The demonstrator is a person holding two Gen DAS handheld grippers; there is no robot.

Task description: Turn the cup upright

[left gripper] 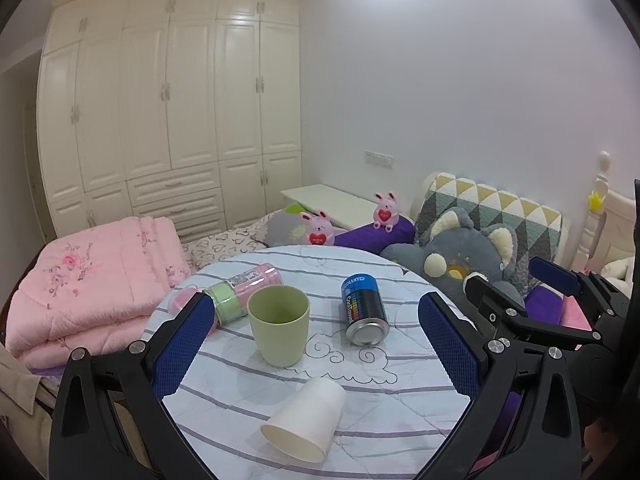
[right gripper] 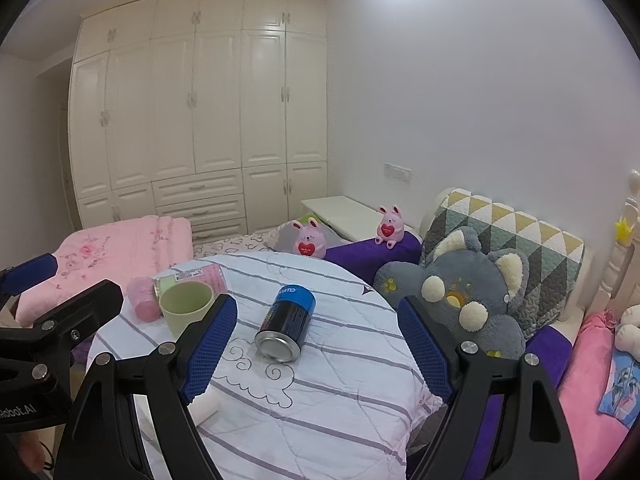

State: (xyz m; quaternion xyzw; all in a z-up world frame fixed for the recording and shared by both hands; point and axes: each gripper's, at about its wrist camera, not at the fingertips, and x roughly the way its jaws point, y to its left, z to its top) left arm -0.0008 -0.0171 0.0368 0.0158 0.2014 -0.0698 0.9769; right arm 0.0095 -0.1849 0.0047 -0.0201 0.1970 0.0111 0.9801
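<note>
We see the white paper cup [left gripper: 304,420] lying on its side at the near edge of the round table [left gripper: 384,412], its open mouth turned toward us and to the left, between the two fingers of the left gripper [left gripper: 316,344]. In the right wrist view only a sliver of white shows behind the left finger of the right gripper [right gripper: 316,344], so we cannot judge the cup from there.

Both sets of jaws stand wide apart and hold nothing; neither touches the cup.

Just beyond the paper cup a green cup [left gripper: 279,325] stands upright on the striped cloth. To its right lies a dark blue can [left gripper: 364,310] on its side, metal base toward us. Behind the green cup a pink canister with a green lid [left gripper: 240,292] lies on its side, and a small pink cup [right gripper: 143,298] sits beside it.

Past the table we see a folded pink quilt [left gripper: 92,280] on the left, a grey plush koala [left gripper: 464,258] on the right, two pink bunny toys [left gripper: 386,210] on the bed, and a cream wardrobe [left gripper: 172,112] along the far wall.
</note>
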